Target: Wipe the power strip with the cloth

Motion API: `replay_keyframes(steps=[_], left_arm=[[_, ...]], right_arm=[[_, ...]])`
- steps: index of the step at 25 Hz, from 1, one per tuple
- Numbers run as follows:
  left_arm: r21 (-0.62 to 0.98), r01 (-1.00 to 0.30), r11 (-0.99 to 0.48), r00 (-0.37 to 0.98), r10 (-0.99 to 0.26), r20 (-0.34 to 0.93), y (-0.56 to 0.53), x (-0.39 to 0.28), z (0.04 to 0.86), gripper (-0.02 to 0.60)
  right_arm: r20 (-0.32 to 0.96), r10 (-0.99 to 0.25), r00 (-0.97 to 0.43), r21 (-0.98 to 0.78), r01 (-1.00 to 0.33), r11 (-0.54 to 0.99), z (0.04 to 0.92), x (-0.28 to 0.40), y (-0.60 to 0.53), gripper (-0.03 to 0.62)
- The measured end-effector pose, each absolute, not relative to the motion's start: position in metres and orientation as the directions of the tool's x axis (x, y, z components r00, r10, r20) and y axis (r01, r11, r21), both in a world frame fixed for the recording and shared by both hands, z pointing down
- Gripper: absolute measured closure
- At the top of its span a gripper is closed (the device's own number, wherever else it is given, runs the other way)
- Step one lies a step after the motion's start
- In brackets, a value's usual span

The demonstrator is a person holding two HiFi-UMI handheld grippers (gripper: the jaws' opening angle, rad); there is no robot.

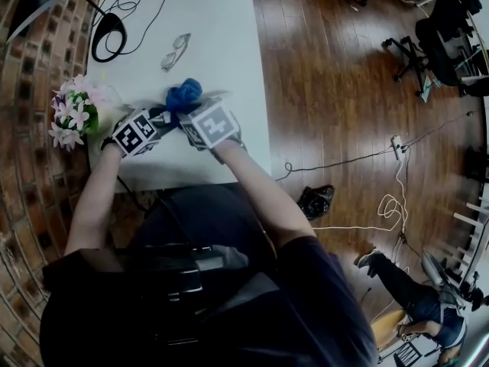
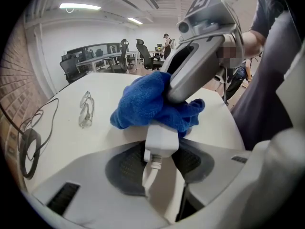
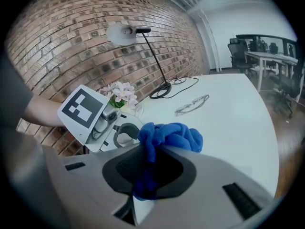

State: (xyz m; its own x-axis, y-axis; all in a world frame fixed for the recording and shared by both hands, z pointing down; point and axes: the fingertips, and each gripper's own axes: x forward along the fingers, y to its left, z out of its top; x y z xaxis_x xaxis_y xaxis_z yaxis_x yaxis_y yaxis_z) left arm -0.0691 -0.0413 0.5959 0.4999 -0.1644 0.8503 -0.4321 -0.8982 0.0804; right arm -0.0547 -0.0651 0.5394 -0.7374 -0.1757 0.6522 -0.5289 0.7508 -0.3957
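Brick wall (image 3: pixel 71 32), wood floor (image 1: pixel 328 90) (cables (image 1: pixel 336 163) trailing), white table (image 1: pixel 221 21), office chairs (image 2: pixel 143 54).

text: none readable | brands: none | numbers: none | labels, signs: none legible in any view

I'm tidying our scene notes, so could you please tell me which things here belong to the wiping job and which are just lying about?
In the job: power strip in the left gripper; blue cloth in the right gripper.
Lying about: glasses; flowers; desk lamp.
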Motion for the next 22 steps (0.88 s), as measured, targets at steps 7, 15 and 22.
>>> replay_keyframes(steps=[7, 15, 22], left_arm=[[0.062, -0.45, -0.891, 0.479, -0.183, 0.858, -0.042, -0.068, 0.599, 0.405], [0.044, -0.465, -0.884, 0.46, -0.199, 0.865, -0.042, -0.067, 0.599, 0.405], [0.042, -0.471, -0.881, 0.452, -0.2, 0.869, -0.043, -0.068, 0.6, 0.405]], right_arm=[[0.654, -0.2, -0.73, -0.386, -0.549, 0.741, 0.54, -0.029, -0.077, 0.543], [0.655, -0.228, -0.721, -0.37, -0.569, 0.735, 0.541, -0.003, -0.088, 0.543], [0.643, -0.235, -0.729, -0.374, -0.567, 0.734, 0.541, 0.005, -0.092, 0.543]])
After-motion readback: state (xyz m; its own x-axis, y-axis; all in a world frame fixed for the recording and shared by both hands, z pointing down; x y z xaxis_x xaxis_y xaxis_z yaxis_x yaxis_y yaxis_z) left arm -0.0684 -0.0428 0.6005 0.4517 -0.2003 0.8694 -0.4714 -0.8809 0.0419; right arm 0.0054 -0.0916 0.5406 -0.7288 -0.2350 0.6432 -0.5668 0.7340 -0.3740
